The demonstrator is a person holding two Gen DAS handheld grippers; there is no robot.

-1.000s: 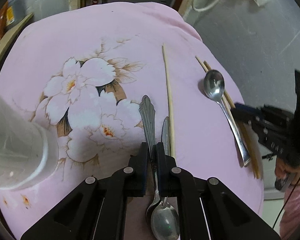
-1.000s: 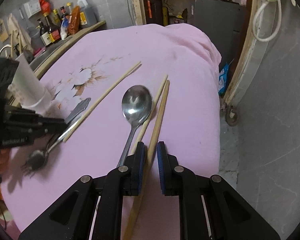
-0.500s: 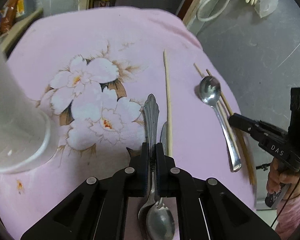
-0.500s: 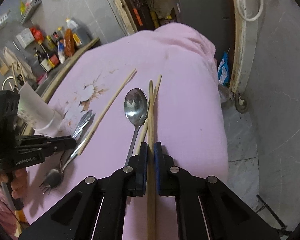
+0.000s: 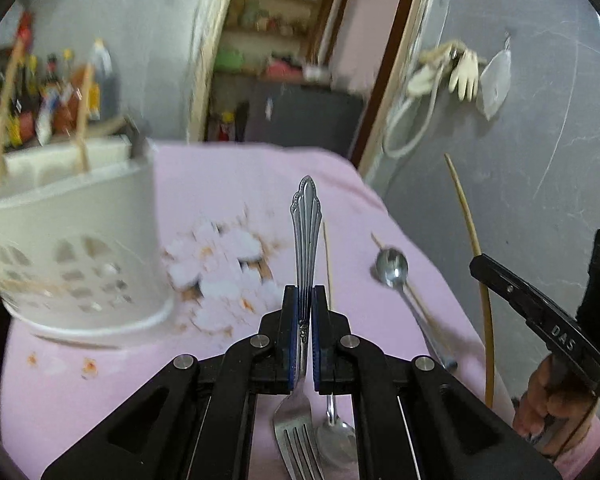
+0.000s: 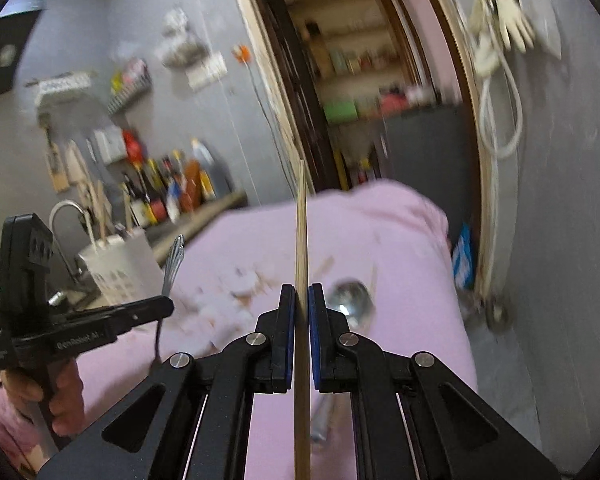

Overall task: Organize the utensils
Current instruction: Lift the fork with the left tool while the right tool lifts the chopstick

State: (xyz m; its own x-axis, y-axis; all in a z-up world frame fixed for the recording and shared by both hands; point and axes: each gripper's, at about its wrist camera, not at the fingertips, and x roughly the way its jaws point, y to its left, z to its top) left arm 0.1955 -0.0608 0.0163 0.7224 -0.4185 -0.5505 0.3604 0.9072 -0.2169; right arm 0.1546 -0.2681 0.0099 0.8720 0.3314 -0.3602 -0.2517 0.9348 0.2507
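In the left wrist view my left gripper (image 5: 305, 300) is shut on a silver fork (image 5: 306, 232), lifted off the pink flowered cloth (image 5: 228, 192), handle forward and tines towards the camera. A spoon (image 5: 336, 436) lies under it. Left of it stands a white perforated utensil holder (image 5: 72, 248) with chopsticks in it. My right gripper (image 6: 301, 300) is shut on a wooden chopstick (image 6: 301, 220), held in the air pointing forward. It shows at the right of the left view too, the right gripper (image 5: 476, 266) with its chopstick (image 5: 470, 232). The left gripper (image 6: 168, 304) holds its fork (image 6: 172, 260) near the holder (image 6: 120, 268).
On the cloth lie a second spoon (image 5: 392, 270) across one chopstick (image 5: 420, 300) and a lone chopstick (image 5: 327, 264). Sauce bottles (image 6: 172, 192) and a faucet (image 6: 66, 216) stand behind the holder. The table's right edge drops to grey floor (image 6: 540, 320) by a doorway.
The right jaws closed on the chopstick. Both grippers then rose and tipped up, lifting fork and chopstick off the cloth. The holder's rim has come into view.
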